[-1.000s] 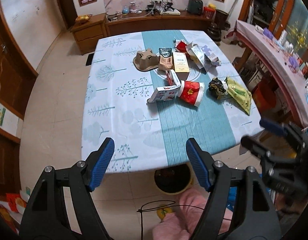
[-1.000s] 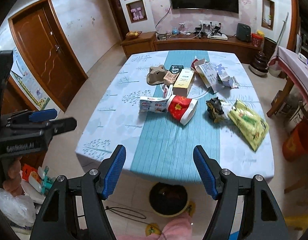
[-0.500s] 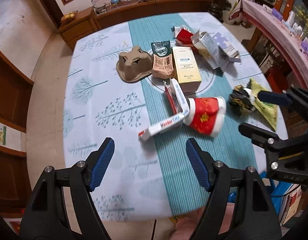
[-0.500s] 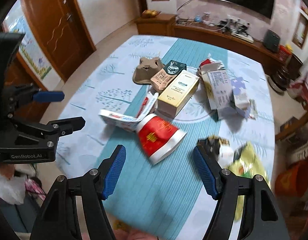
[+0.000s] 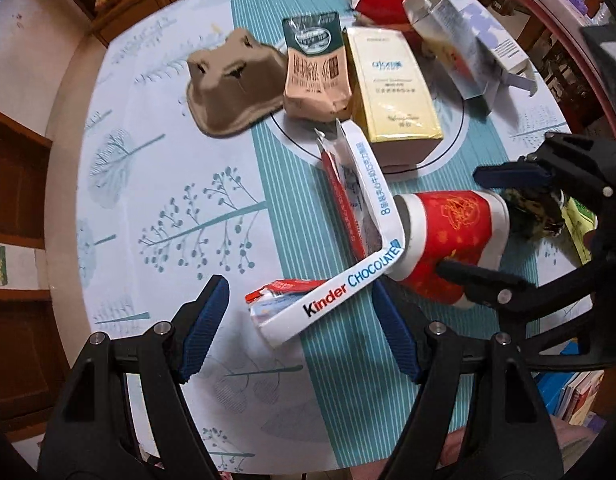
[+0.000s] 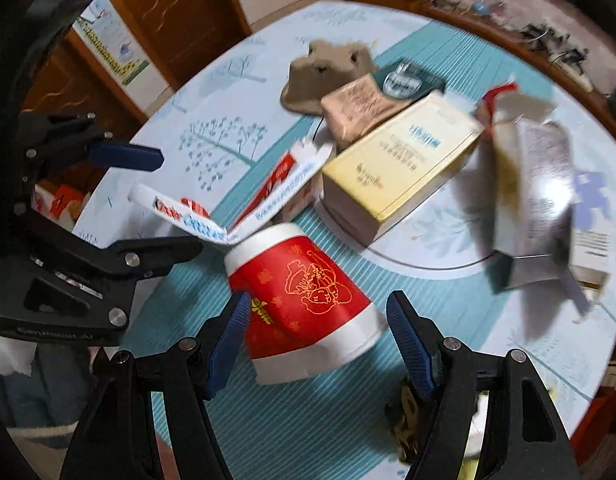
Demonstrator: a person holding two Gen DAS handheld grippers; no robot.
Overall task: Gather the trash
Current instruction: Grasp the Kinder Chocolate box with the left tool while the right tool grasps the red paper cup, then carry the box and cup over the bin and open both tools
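Observation:
A torn white Kinder chocolate box (image 5: 339,292) lies bent on the teal runner. My left gripper (image 5: 300,330) is open, and the box's near end lies between its blue fingertips. Touching the box's bend, a red paper cup (image 5: 447,240) lies on its side. My right gripper (image 6: 319,336) is open and straddles the red cup (image 6: 304,292) near its rim, pads apart from it. In the left wrist view the right gripper (image 5: 495,226) comes in from the right. In the right wrist view the left gripper (image 6: 148,200) hovers at the Kinder box (image 6: 188,216).
Further back lie a brown pulp cup carrier (image 5: 232,80), a tan snack bag (image 5: 315,76), a yellow box (image 5: 391,92), an opened carton (image 5: 455,36) and a dark crumpled wrapper (image 5: 535,212). The table edge (image 5: 108,320) runs along the left. A wooden door (image 6: 180,12) stands beyond.
Both grippers have moved forward and down from beyond the table's near edge to just over it. The left now frames the Kinder box and the right frames the red cup.

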